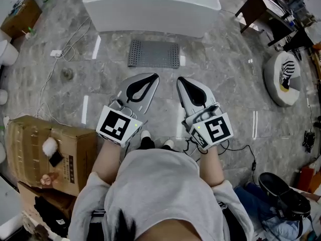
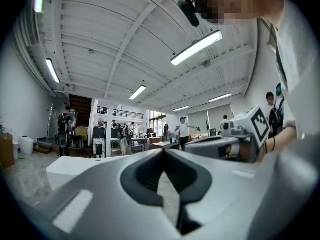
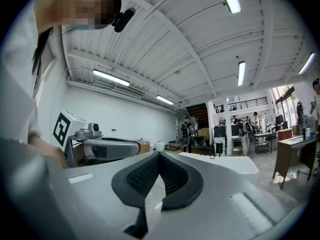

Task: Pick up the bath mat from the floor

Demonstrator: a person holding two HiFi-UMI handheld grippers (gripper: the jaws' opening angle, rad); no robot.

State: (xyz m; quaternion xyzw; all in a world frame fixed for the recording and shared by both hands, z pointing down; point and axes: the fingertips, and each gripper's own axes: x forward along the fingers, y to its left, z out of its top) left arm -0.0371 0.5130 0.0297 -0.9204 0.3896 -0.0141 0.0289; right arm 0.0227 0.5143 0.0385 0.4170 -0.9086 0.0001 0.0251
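Observation:
A grey perforated bath mat (image 1: 154, 53) lies flat on the marble floor, just in front of the white bathtub (image 1: 150, 6). My left gripper (image 1: 153, 77) and right gripper (image 1: 181, 79) are held side by side at waist height, well short of the mat, tips pointing toward it. Both are shut with nothing between the jaws. In the left gripper view my left gripper (image 2: 163, 150) looks level across the room, with the right one (image 2: 235, 136) beside it. The right gripper view shows my right gripper (image 3: 159, 155) tips meeting, and the left one (image 3: 100, 146) alongside. The mat is out of both gripper views.
A cardboard box (image 1: 47, 152) stands at my left, a power strip and white cable (image 1: 56, 53) on the floor beyond it. A round white cushion (image 1: 283, 78) and a dark table (image 1: 258, 9) lie at the right. Black shoes and blue cloth (image 1: 281, 197) sit near my right.

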